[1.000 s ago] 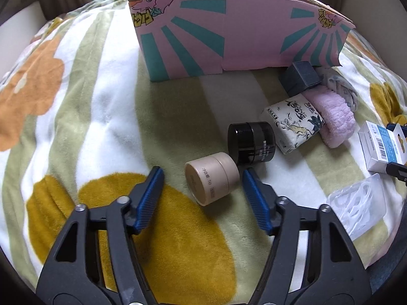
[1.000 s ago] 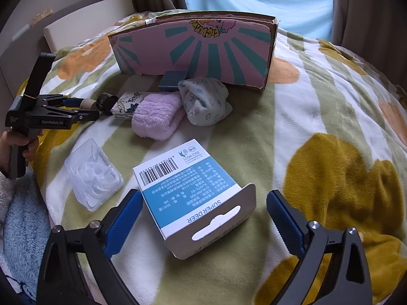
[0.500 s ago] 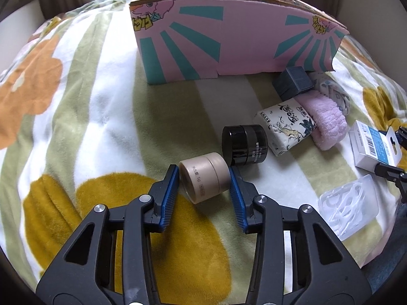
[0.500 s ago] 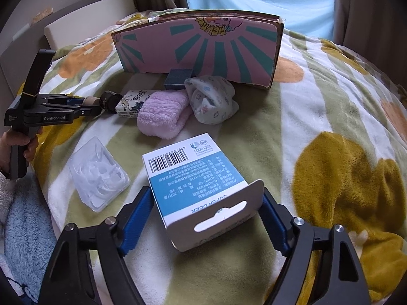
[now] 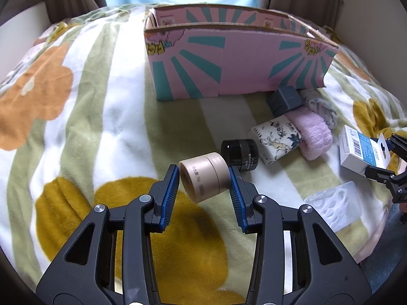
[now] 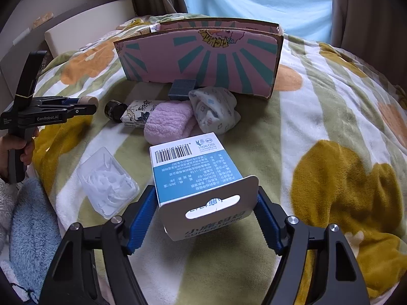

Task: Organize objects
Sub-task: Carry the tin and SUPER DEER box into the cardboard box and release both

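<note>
Left wrist view: left gripper (image 5: 203, 178) is clamped on a beige round jar (image 5: 203, 179), blue pads pressed against its two flat ends, jar lying sideways and lifted clear of the blanket (image 5: 101, 132). Black jar (image 5: 240, 153) sits just behind it on the blanket, touching a printed white pack (image 5: 276, 138), with a pink towel roll (image 5: 315, 133) beside that. Dark grey box (image 5: 286, 100) rests against the front wall of the pink-and-teal cardboard box (image 5: 229, 68), which stands open-topped toward the blanket's far edge.

Right wrist view: right gripper (image 6: 206, 218) grips a blue-and-white carton (image 6: 193, 172) by its sides near the hang-tab end, barcode end pointing away, carton tilted and raised off the blanket. Clear plastic tray (image 6: 106, 181) lies to the left, near the blanket's left edge. A hand (image 6: 17, 147) holds the left gripper's handle upright at far left, its fingers pointing level toward the middle. Patterned cloth bundle (image 6: 216, 108) sits before the cardboard box's right corner.
</note>
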### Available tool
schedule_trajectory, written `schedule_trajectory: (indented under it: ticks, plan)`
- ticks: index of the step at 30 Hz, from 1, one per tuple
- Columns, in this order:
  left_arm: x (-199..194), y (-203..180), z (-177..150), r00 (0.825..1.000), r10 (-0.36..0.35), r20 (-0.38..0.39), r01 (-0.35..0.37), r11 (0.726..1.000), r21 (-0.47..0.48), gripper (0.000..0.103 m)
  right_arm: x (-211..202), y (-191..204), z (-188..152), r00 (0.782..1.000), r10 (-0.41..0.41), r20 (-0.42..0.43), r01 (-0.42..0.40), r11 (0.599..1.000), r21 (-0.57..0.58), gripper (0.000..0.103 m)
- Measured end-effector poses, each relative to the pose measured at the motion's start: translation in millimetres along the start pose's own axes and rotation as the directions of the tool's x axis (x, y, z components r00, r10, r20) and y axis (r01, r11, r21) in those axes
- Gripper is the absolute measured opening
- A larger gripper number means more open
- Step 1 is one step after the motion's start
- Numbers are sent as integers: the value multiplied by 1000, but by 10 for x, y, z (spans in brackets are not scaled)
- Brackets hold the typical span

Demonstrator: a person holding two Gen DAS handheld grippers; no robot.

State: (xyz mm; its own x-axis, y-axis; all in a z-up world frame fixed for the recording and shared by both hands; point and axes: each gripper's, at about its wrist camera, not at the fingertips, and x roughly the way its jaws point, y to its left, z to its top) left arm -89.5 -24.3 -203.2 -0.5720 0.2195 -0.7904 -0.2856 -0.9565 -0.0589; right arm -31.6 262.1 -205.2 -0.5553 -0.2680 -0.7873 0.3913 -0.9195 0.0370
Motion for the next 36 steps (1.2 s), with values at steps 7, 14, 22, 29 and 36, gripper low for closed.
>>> schedule_trajectory:
  ticks: [7, 14, 22, 29, 36]
  plan:
    - [-268, 10, 95, 999, -10, 46, 10, 1000, 3, 36, -208, 30, 111, 999, -4, 40, 3, 1000, 18, 70]
    - [-625, 62, 358, 993, -16, 117, 14, 1000, 13, 36, -499, 53, 392, 996, -16, 84, 13, 999, 38, 70]
    - [-1012, 88, 816, 983, -7, 186, -3, 999, 51, 36, -811, 91, 957, 988, -17, 155, 13, 1000, 26, 70]
    - [-1202, 78, 1350, 978, -18, 207, 0, 996, 85, 36, -912, 38, 1613, 985, -15, 172, 5, 998, 56, 65]
    - [-832, 74, 1874, 985, -100, 140, 96, 995, 33, 36, -288, -186, 2254, 996, 50, 77, -60, 989, 138, 64]
